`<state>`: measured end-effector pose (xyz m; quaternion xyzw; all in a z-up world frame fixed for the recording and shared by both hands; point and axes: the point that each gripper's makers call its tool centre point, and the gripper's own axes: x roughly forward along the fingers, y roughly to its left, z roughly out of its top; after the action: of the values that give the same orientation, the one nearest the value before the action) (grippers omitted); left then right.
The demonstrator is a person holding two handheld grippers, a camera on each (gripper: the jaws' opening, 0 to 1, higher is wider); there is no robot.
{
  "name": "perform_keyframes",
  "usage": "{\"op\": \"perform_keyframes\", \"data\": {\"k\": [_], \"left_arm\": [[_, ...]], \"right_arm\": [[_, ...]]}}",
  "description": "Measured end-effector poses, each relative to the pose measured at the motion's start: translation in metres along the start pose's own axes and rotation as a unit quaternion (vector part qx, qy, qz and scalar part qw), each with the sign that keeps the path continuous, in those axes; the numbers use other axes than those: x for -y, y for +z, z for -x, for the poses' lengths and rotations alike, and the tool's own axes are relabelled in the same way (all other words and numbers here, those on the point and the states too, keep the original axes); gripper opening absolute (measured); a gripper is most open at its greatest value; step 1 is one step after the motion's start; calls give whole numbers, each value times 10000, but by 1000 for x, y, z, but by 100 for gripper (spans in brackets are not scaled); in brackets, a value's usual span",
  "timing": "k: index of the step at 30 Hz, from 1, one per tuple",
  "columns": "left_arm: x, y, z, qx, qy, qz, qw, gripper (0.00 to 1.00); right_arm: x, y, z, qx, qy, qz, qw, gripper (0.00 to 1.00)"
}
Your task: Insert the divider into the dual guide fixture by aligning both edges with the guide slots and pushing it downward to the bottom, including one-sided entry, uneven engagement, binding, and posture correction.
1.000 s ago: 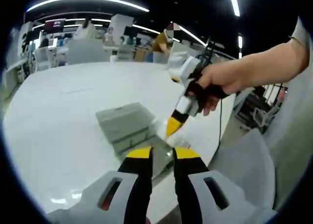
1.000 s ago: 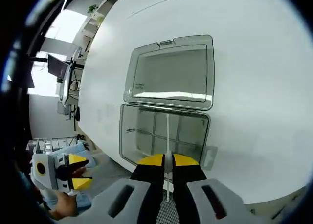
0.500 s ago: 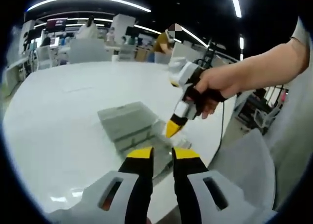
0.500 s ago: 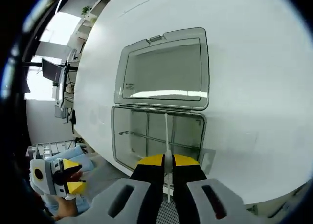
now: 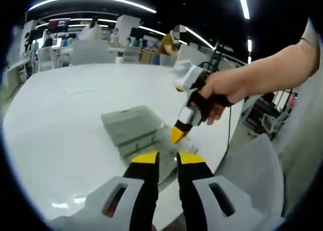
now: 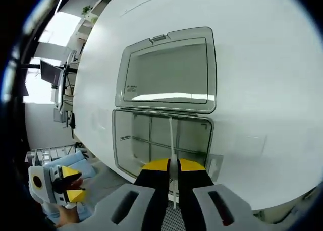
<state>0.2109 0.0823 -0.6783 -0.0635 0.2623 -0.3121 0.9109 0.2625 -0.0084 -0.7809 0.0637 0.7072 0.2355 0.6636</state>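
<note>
Pinching a thin white divider (image 6: 172,145) edge-on between its yellow-tipped jaws, the right gripper (image 6: 169,165) hangs over the near half of a clear plastic organiser box (image 6: 161,142), and the divider runs straight up from the jaws across that open tray, in line with one of the partition lines inside it; whether both of its edges sit in guide slots cannot be told from this angle. Just beyond the tray the box's hinged lid (image 6: 169,72) lies flat and open on the white table (image 6: 262,64), joined to the tray along their shared long edge. Low at the left of the right gripper view, off the table's edge, the left gripper (image 6: 73,186) shows in a hand, its yellow tips a little apart. In the left gripper view the left gripper's (image 5: 165,158) own jaws rise with a narrow gap and nothing between them, near the table's edge and short of the box (image 5: 132,127). Past them the right gripper (image 5: 177,134), held in a bare hand (image 5: 222,92), points steeply down at the near end of the box, where the clear tray is hard to make out. Farther off stand desks and chairs under ceiling light strips.
</note>
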Motion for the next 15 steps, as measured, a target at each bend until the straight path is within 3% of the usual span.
{"op": "perform_keyframes", "data": {"k": [15], "left_arm": [[0,2,3,74,23,13,10000,10]], "right_arm": [[-5,-2,2,-85,-127,-78,9999,0]]}}
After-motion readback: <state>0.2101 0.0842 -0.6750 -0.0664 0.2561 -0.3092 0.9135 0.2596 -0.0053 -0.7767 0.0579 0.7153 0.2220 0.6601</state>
